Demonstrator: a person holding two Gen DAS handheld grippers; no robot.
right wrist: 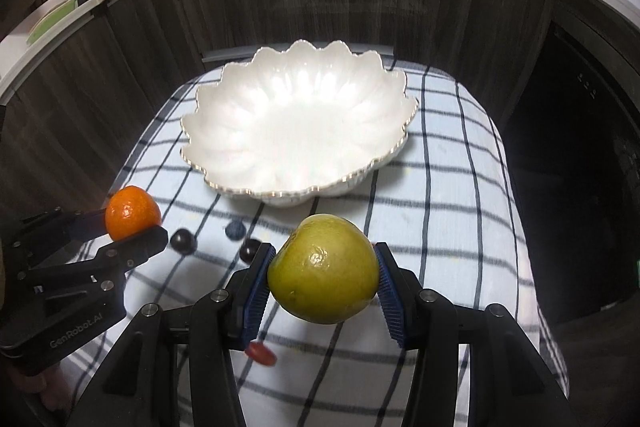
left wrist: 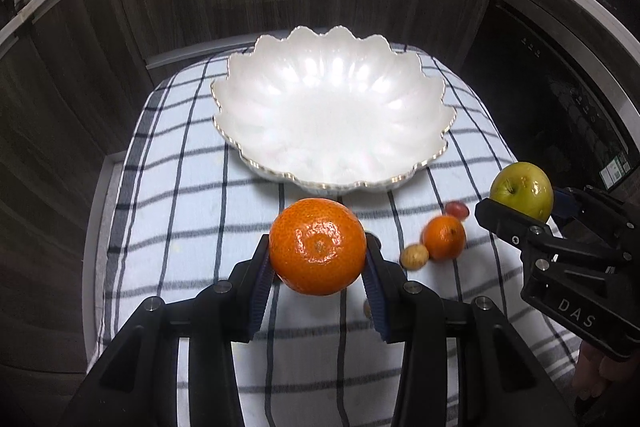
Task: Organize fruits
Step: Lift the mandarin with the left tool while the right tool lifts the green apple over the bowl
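The left claw [left wrist: 318, 259] is gripping a large orange [left wrist: 318, 246] between its blue pads [left wrist: 260, 291], closed just to the fruit's width and holding it clear of the checked cloth [left wrist: 180, 187] covering the tabletop. Straight ahead of this claw, a white scalloped bowl [left wrist: 432, 99] is sitting empty. Ahead and to the right of the left claw, a smaller orange [left wrist: 444, 237], a small tan fruit [left wrist: 415, 257] touching it, and a reddish grape [left wrist: 456, 209] just beyond it are lying on the cloth.

Further right, the right claw [right wrist: 324, 283] is clamping a green apple [right wrist: 324, 269] across its middle, also lifted off the cloth, with the bowl ahead of it and slightly left. Just ahead-left of this claw, two dark grapes [right wrist: 183, 239] and a bluish berry [right wrist: 235, 229] are resting on the cloth; a red grape [right wrist: 261, 353] is lying beneath its left finger.

Judging by this, both fruits are being carried toward the bowl. To do it well, each claw should be clearing the scalloped rim before lowering, releasing low over the bowl's floor so the round fruit is not rolling or knocking the bowl, and the two claws should be entering from their own sides to avoid colliding.
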